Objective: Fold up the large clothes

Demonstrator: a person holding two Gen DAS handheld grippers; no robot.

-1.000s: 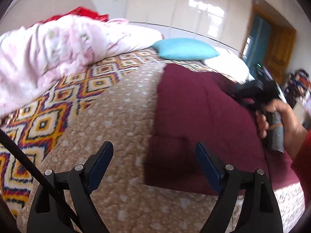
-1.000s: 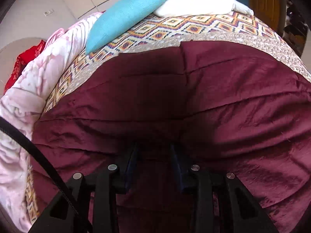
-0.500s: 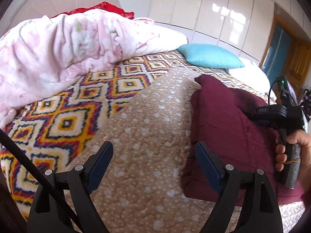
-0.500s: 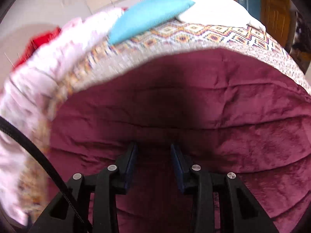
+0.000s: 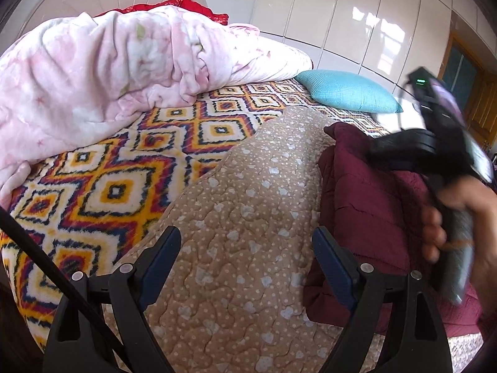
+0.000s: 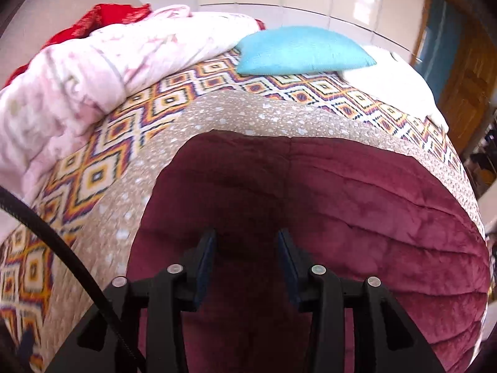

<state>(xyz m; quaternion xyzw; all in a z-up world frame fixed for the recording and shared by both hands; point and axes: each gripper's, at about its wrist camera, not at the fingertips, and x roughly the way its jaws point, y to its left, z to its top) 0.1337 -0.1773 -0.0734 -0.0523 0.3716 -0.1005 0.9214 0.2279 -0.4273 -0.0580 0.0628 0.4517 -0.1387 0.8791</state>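
We see the maroon jacket (image 6: 357,217) folded on the bed (image 5: 236,248), left tongs (image 5: 245,258) apart and empty, right tongs (image 6: 245,258) opening off it.

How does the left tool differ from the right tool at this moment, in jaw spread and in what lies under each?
The left tool has its jaws spread wide; the right tool has a narrower gap that is opening. The left tool hangs over the tan quilt, beside the maroon garment, with nothing between its fingers; the right tool sits over the maroon garment itself. Both have black frames with blue pads.
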